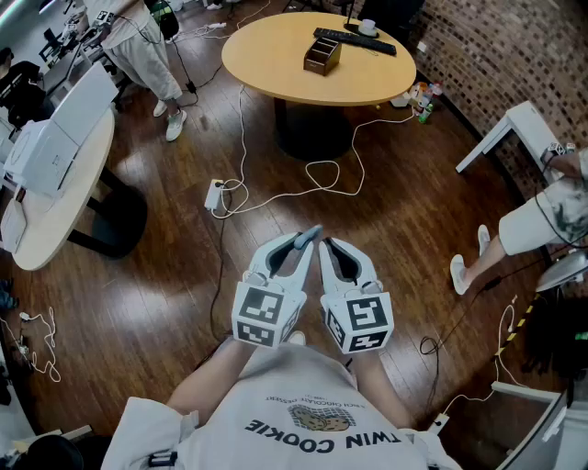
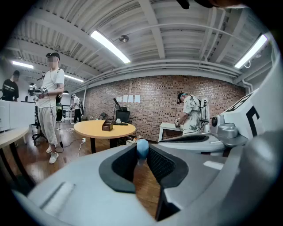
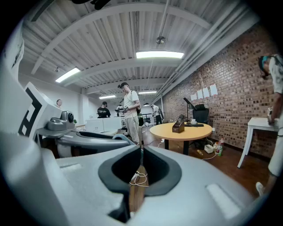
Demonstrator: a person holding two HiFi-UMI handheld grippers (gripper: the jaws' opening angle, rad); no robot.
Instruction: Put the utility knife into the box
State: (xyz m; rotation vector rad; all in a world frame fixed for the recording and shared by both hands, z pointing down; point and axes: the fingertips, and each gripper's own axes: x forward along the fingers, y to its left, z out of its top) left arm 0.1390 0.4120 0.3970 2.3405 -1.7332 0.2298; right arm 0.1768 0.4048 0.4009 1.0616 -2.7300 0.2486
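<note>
Both claws are up in front of the person's chest, over the wood floor (image 1: pixel 138 275), well apart from the round table (image 1: pixel 266 73). Left claw (image 1: pixel 309 240) is clenched on a small blue-grey piece right at its tips. Only a rounded blue end shows in the left gripper view, so that's probably the utility knife (image 2: pixel 142 148) seen end-on. It's held in the air, not near the box. Right claw (image 3: pixel 141 152) is clenched too, pads pressed together with nothing between them. In the head view the 2 claws tilt toward each other, tips just beside one another, marker cubes toward the chest. Box (image 1: pixel 322 55) is brown and open-topped, standing upright near the middle of the table, a bit toward the far edge. A long black bar (image 1: pixel 354 41) lies along the table's far edge just beyond the box, with a white cup (image 1: pixel 367 26) beside it. On the floor between the claws and the table there's a white power strip (image 1: pixel 214 195) with a white cable (image 1: pixel 242 128) running up toward the table's left edge. 1 standing person (image 1: pixel 147 50) is off the table's left edge.
</note>
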